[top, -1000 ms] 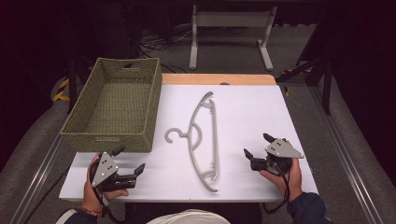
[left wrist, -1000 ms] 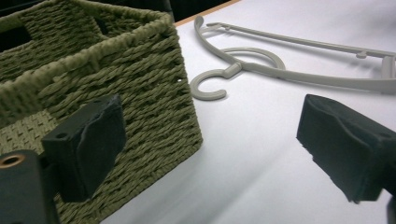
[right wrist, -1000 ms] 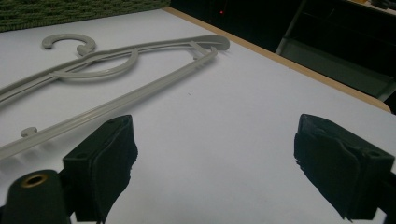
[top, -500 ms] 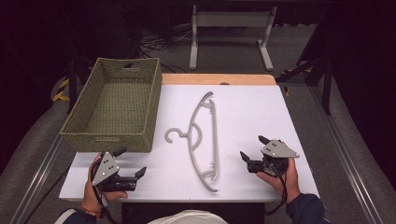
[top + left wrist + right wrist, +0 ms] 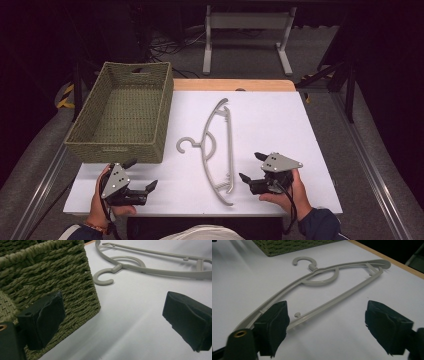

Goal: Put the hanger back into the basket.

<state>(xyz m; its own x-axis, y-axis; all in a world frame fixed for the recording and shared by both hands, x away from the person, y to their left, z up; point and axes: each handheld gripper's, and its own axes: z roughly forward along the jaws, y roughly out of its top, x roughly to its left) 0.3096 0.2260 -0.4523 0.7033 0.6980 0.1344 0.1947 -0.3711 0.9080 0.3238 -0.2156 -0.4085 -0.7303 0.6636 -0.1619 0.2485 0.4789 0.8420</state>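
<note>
A: How stood the right gripper [image 5: 250, 167]?

B: Spread and empty, near the table's front edge, just beside the grey plastic hanger [image 5: 220, 145] lying flat mid-table. The left gripper [image 5: 140, 175] was also spread, by the olive woven basket [image 5: 122, 107].

A: How would the hanger handle?

B: Probably light, stiff, slippery. I would pinch its thin straight bar.

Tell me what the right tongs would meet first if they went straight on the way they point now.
Most likely the grey hanger: the right tongs stand open, aimed left at its near end, with bare white table between. Height above the table is hard to judge.
</note>
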